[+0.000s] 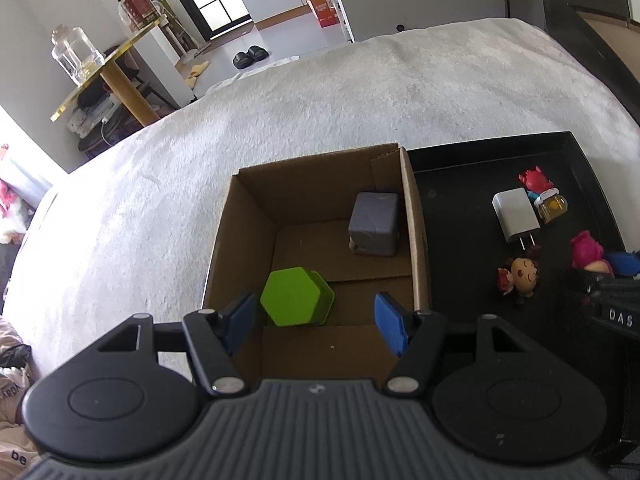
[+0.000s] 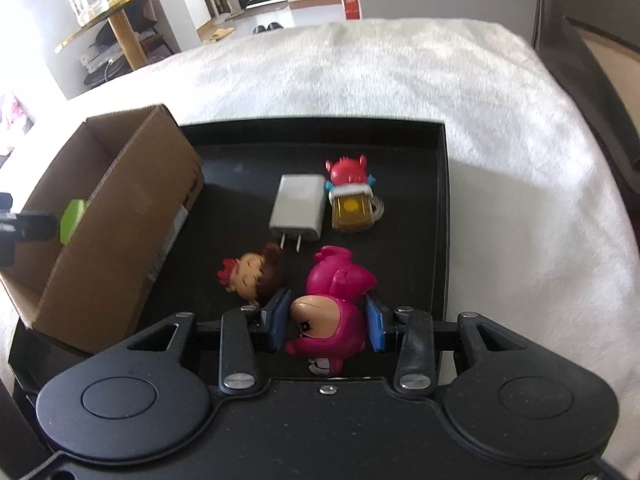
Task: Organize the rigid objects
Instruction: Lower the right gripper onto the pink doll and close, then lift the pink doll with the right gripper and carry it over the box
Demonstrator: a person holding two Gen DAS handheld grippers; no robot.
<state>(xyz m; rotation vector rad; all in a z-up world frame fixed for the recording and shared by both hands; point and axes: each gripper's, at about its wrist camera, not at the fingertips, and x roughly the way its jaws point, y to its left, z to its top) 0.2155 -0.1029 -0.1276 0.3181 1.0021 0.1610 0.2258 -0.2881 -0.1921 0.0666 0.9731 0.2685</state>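
A cardboard box (image 1: 414,240) holds a green hexagonal block (image 1: 296,298) and a grey cube (image 1: 374,224). My left gripper (image 1: 314,324) is open over the box, its pads either side of the green block and apart from it. Beside the box, a black tray (image 2: 438,216) holds a white charger (image 2: 298,208), a beer-mug toy (image 2: 354,208), a red figure (image 2: 346,170), a brown-haired doll head (image 2: 252,276) and a pink figure (image 2: 334,304). My right gripper (image 2: 328,322) is shut on the pink figure, low in the tray.
Box (image 2: 120,216) and tray sit on a white fluffy cover (image 1: 280,112). A gold-edged side table (image 1: 108,68) with a glass jar stands far left. The right gripper's body (image 1: 608,304) shows at the tray's right edge.
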